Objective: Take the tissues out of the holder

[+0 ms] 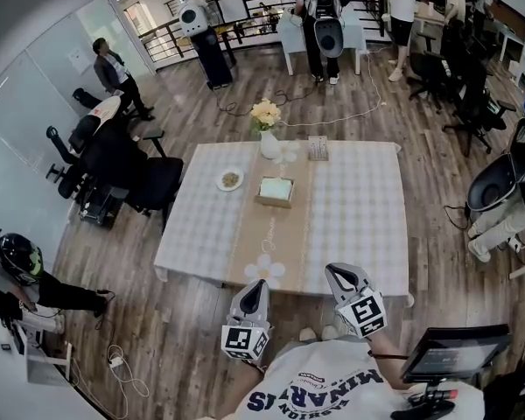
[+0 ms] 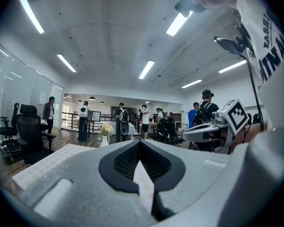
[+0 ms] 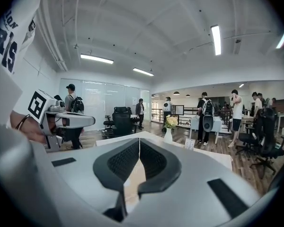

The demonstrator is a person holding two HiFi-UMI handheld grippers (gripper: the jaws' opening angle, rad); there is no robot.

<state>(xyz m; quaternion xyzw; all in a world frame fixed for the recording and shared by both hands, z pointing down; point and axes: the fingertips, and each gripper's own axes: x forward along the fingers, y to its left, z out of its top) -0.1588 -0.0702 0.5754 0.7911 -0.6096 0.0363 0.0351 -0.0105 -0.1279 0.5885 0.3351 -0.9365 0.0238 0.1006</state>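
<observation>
The tissue holder [image 1: 275, 191], a low wooden box with pale tissues in it, sits on the beige runner in the middle of the table [image 1: 359, 226]. My left gripper [image 1: 260, 283] hangs over the table's near edge, shut and with nothing in it. My right gripper [image 1: 332, 270] sits beside it to the right, also shut and holding nothing. Both are well short of the holder. In the left gripper view the jaws [image 2: 139, 143] meet at the tip; in the right gripper view the jaws [image 3: 139, 139] do the same. The holder is hidden behind the jaws in both gripper views.
A white vase of yellow flowers [image 1: 267, 129] stands at the table's far edge, with a small card stand [image 1: 318, 149] to its right and a plate [image 1: 230, 180] left of the holder. Black chairs [image 1: 149, 182] stand at the table's left. Several people stand further back.
</observation>
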